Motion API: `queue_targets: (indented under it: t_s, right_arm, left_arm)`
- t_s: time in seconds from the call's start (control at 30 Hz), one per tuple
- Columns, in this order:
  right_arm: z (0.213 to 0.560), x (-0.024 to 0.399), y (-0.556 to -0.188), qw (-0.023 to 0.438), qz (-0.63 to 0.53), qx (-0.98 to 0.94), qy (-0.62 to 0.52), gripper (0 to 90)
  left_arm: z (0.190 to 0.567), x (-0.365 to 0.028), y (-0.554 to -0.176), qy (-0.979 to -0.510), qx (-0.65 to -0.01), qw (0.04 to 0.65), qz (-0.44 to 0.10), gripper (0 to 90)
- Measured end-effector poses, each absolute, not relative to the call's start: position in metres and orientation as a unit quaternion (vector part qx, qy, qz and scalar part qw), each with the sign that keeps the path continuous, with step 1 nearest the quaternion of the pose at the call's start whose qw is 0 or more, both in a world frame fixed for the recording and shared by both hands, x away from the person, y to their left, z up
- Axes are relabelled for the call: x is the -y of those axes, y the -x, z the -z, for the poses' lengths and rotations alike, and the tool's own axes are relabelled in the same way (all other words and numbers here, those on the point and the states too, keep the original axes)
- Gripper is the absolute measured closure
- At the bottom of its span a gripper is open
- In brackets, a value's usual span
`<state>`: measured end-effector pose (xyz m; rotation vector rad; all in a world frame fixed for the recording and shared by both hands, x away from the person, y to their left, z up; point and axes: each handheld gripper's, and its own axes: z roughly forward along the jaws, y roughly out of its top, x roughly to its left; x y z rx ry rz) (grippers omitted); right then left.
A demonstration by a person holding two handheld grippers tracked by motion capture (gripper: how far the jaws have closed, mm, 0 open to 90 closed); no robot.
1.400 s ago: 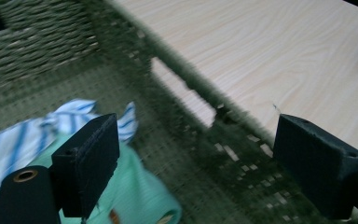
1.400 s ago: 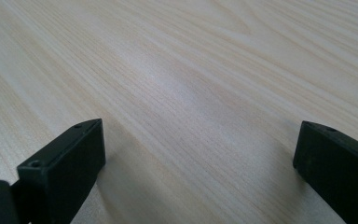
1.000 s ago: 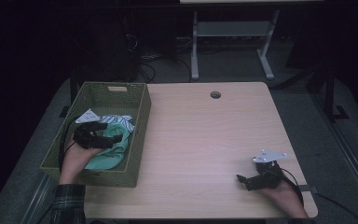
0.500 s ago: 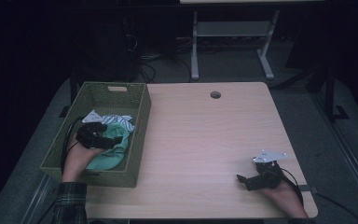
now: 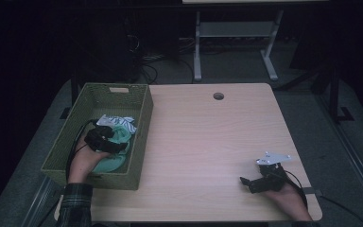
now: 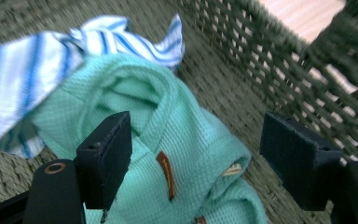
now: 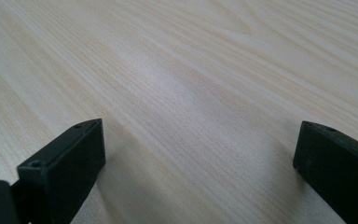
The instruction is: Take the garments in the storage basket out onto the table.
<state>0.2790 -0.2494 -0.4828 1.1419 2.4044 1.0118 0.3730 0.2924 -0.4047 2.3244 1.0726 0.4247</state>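
A mint-green knit garment (image 5: 111, 163) (image 6: 186, 93) lies in a green woven basket (image 5: 139, 156), partly over a blue-and-white striped cloth (image 5: 116, 121) (image 6: 32, 70). My left gripper (image 5: 119, 144) (image 6: 196, 135) is down inside the basket, straddling a raised fold of the green garment. Its jaws have just been closing, and a gap is still visible on the right side. My right gripper (image 5: 246, 182) (image 7: 198, 149) rests low on the wooden table (image 5: 208, 137) at the front right, open with nothing but bare wood between its jaws.
The basket's woven wall (image 6: 242, 60) stands close to the right of my left gripper. A round cable hole (image 5: 218, 96) sits near the table's far edge. Beyond the table are a white desk frame (image 5: 236, 33) and floor cables.
My left hand has sunk a little deeper into the basket onto the green garment. The right hand has stayed where it was.
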Motion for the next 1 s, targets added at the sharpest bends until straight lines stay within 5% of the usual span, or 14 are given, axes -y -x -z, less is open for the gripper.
queue_targets:
  t_s: [0.4,0.63,0.67,0.8,1.0]
  right_arm:
    - [0.483,0.249,-0.279,0.147,-0.351,-0.835,-0.397,1.9]
    - [0.483,0.249,-0.279,0.146,-0.351,-0.835,-0.397,1.9]
    - [0.483,0.249,-0.279,0.147,-0.351,-0.835,-0.397,1.9]
    - [0.483,0.249,-0.279,0.147,-0.351,-0.835,-0.397,1.9]
    - [0.483,0.249,-0.279,0.146,-0.351,-0.835,-0.397,1.9]
  left_arm:
    - [0.415,-0.285,-0.376,-0.885,-0.391,0.218,-0.129,36.3]
    - [0.418,-0.285,-0.377,-0.886,-0.401,0.204,-0.11,55.1]
    - [0.417,-0.285,-0.377,-0.883,-0.41,0.205,-0.103,64.6]
    - [0.415,-0.286,-0.377,-0.879,-0.419,0.203,-0.099,76.3]
    - [0.411,-0.288,-0.375,-0.868,-0.436,0.216,-0.098,82.5]
